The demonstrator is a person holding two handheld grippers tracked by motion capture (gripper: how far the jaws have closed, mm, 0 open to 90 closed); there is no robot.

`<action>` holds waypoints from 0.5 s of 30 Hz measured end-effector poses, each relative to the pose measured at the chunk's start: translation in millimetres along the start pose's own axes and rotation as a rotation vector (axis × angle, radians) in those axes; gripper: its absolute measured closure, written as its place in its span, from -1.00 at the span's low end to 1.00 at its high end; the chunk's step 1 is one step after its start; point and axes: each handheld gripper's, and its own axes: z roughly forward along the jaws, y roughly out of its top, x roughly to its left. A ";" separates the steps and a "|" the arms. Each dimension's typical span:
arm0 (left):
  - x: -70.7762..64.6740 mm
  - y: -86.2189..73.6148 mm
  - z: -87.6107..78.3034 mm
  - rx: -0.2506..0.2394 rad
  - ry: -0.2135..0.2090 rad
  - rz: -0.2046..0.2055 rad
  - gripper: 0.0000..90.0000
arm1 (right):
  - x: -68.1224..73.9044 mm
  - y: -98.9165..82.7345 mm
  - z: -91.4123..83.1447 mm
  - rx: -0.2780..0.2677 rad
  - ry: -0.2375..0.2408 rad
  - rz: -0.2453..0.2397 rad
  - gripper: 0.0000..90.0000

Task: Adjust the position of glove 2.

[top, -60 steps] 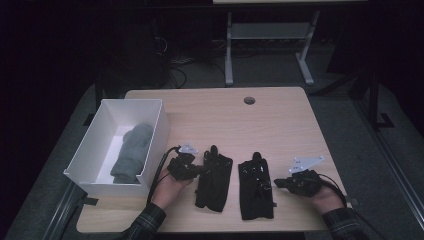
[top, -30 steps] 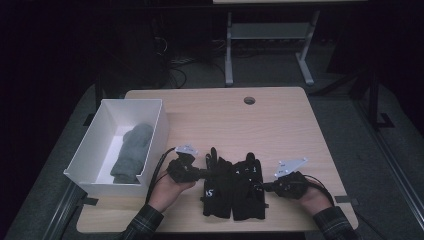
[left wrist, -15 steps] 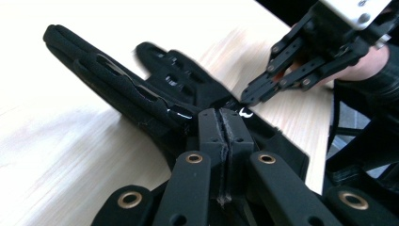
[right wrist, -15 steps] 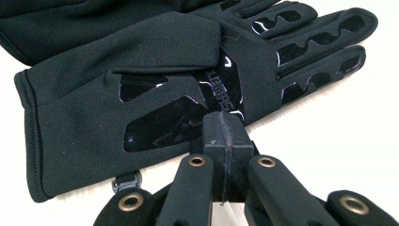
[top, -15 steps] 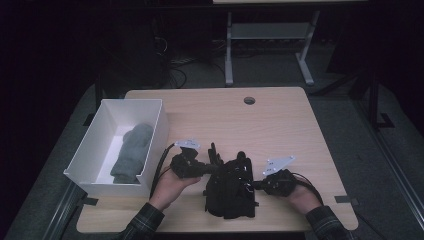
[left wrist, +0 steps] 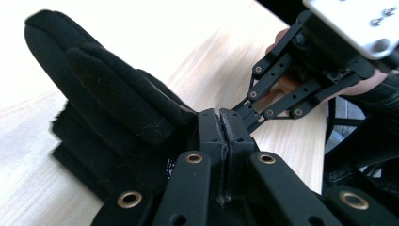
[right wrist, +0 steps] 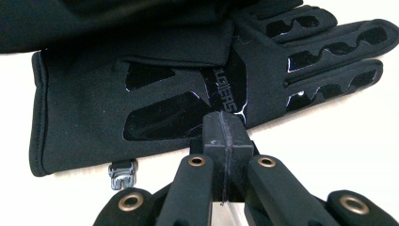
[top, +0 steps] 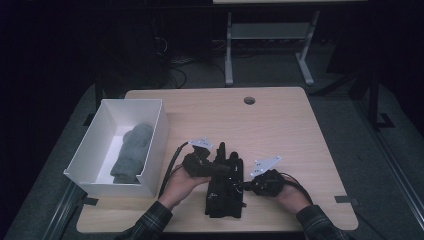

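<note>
The left gripper (top: pixel 227 169) and right gripper (top: pixel 243 185) both have their jaws pressed fully together, gripping nothing, tips against the stacked black fabric gloves (top: pixel 225 187) at lower centre of the high view. The under glove is mostly covered; its printed lettering is hard to read. The pale wooden table (top: pixel 280 130) carries a white open box (top: pixel 152 150) at left, holding a grey rolled cloth (top: pixel 131 152). The room behind is dark.
</note>
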 end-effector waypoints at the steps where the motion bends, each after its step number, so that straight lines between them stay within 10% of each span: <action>1: 0.2 -0.1 2.2 0.009 0.000 0.004 0.96 | 0.6 2.0 1.8 0.002 0.000 -0.009 1.00; 15: 0.5 2.0 24.4 -0.005 -0.038 0.000 0.82 | 3.3 5.7 5.6 0.005 -0.002 -0.025 1.00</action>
